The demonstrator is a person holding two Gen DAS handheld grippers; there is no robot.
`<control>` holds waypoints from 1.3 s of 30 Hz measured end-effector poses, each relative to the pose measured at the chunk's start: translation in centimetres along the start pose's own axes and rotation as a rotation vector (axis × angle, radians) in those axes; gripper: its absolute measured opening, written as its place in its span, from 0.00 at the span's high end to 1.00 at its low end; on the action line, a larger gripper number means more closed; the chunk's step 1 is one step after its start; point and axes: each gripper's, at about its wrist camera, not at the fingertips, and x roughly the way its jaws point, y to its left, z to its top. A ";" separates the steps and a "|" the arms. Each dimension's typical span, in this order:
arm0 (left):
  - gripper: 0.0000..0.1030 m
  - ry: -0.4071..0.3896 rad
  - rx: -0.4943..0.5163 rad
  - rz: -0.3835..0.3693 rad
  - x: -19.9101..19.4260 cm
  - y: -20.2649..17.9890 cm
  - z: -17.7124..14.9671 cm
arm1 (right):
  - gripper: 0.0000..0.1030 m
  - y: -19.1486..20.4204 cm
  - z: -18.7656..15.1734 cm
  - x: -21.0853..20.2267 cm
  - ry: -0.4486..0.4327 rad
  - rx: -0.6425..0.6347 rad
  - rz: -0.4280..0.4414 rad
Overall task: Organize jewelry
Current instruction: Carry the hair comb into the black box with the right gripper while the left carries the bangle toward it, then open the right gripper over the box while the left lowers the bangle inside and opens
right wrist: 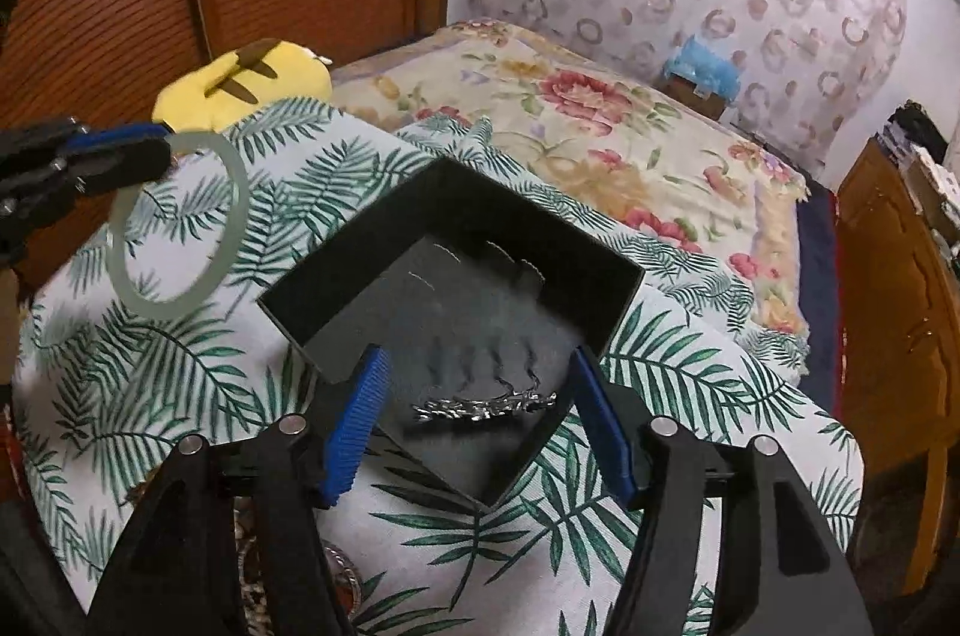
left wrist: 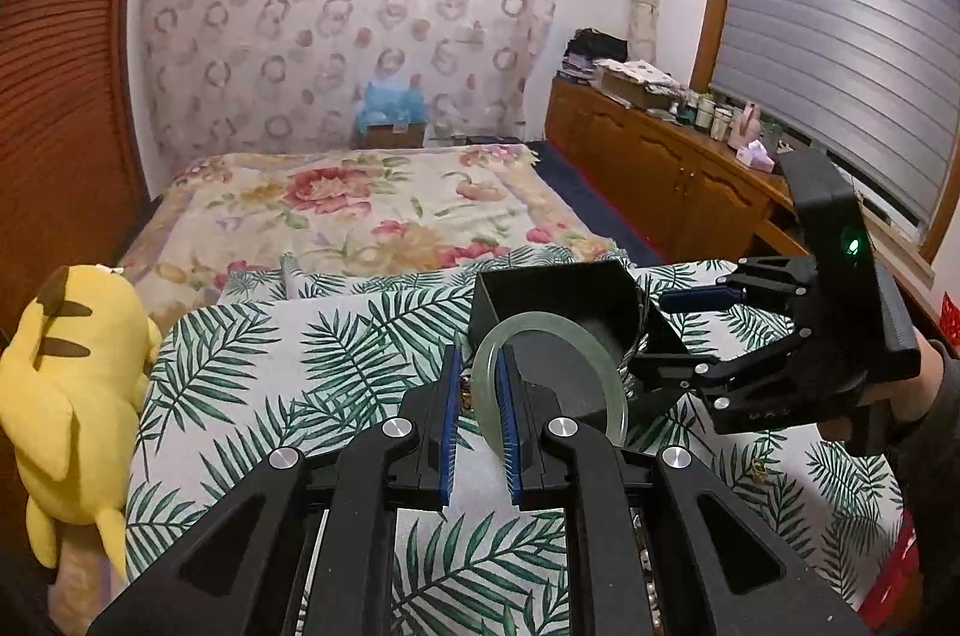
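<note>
My left gripper [left wrist: 480,366] is shut on a pale green jade bangle [left wrist: 540,321], its blue pads clamped on the ring's left edge. The bangle hangs just in front of an open black box [left wrist: 540,288]. In the right wrist view the left gripper [right wrist: 162,144] holds the bangle [right wrist: 239,210] above the cloth, left of the box [right wrist: 336,288]. A silver chain [right wrist: 486,405] lies on the dark pad inside, near the box's near corner. My right gripper [right wrist: 480,357] stands open over that corner with nothing pressed between its pads; it is also visible as the right gripper [left wrist: 666,336] at the box's right side.
The box sits on a leaf-print cloth [left wrist: 336,348]. A yellow plush toy [left wrist: 72,384] lies at the cloth's left edge. Other beaded jewellery [right wrist: 342,570] lies under the right gripper. A floral bed [left wrist: 372,204] lies behind, and a wooden cabinet [left wrist: 660,156] stands to the right.
</note>
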 end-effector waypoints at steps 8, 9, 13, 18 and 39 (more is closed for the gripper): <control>0.89 0.003 0.006 -0.005 0.3 -0.3 0.0 | 0.36 -0.8 0.2 -1.2 -0.060 0.021 -0.012; 0.89 0.003 0.008 -0.005 0.3 -0.4 0.0 | 0.36 -1.0 0.1 -1.6 -0.070 0.027 -0.006; 0.89 0.007 0.009 -0.011 0.5 -0.8 -0.2 | 0.36 -2.1 -0.2 -3.5 -0.114 0.052 0.005; 0.89 0.013 0.009 -0.015 0.8 -0.9 -0.6 | 0.36 -2.6 -1.5 -6.5 -0.149 0.037 -0.020; 0.89 -0.008 0.006 -0.007 0.1 -0.9 0.0 | 0.36 -2.1 -1.6 -3.2 -0.096 0.033 -0.077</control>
